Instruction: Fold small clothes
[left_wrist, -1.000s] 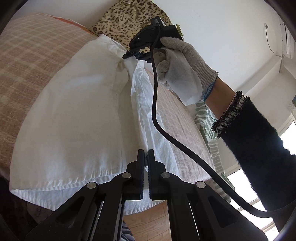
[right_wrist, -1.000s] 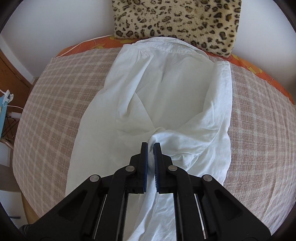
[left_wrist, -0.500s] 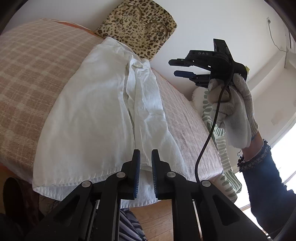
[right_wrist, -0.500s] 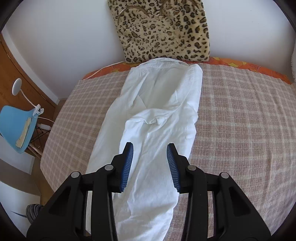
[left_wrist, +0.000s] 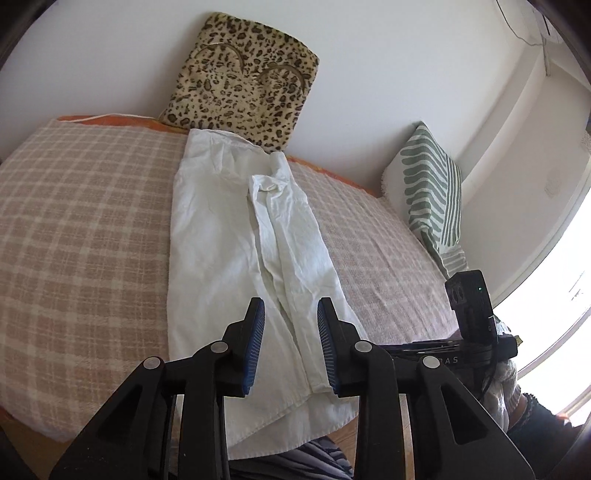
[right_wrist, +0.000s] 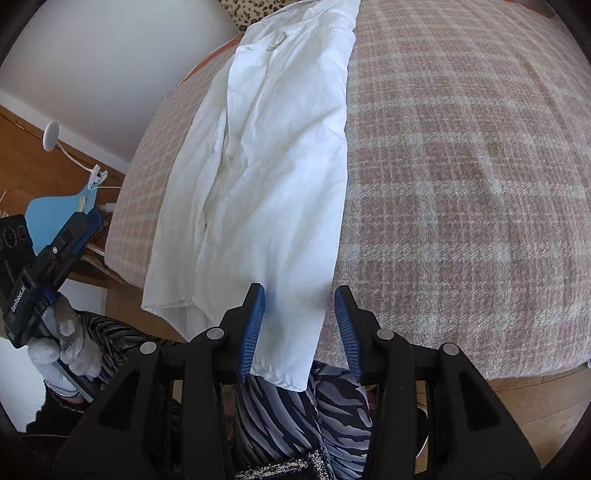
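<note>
White shirt lay on a pink-and-cream checked bedcover; leopard-print cushion at the far wall; green-and-white striped pillow far right; blue pads on black grippers.

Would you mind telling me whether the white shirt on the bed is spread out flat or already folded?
Partly folded: the white shirt lies as a long narrow strip on the checked bed cover, its sides turned inward, not yet folded crosswise.

One shirt, two cushions, two tools.
</note>
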